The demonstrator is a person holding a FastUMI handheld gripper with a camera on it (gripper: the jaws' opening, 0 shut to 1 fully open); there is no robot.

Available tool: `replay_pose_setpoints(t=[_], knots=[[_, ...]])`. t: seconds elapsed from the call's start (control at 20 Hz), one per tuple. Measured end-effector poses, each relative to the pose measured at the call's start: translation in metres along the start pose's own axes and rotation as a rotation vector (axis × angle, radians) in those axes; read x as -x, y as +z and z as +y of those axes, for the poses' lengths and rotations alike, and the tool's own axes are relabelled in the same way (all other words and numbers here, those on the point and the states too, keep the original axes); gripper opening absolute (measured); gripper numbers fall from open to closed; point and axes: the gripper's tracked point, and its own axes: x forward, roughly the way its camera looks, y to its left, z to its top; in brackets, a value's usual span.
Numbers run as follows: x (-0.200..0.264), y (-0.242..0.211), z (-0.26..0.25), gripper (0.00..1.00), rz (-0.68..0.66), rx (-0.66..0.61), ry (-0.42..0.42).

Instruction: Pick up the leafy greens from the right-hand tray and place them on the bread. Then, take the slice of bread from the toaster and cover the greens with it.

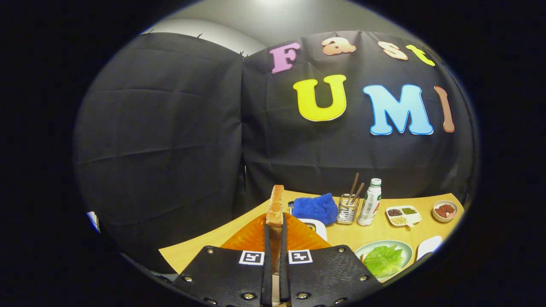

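Bread slice (275, 207) stands upright, clamped in hand-held gripper (275, 256).

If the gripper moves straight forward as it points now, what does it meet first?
Likely the black cloth wall at the table's far edge. The gripper, shut on the bread slice, is held above the orange plate; depth is unclear.

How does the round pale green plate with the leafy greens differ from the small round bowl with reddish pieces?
The round pale green plate is shallow and wide; the small round bowl is deeper and narrower. The plate holds flat leafy greens, the bowl reddish pieces. The plate lies near the hand-held gripper, shut on the toasted bread slice; the bowl lies farther. Both rest on the wooden table.
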Motion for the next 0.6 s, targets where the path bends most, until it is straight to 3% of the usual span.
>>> replay_pose_setpoints(t=[0.25,0.6], knots=[[0.027,0.015,-0.025,0.07,-0.024,0.023,-0.010],[0.056,-0.006,-0.092,0.07,0.003,-0.005,-0.107]])
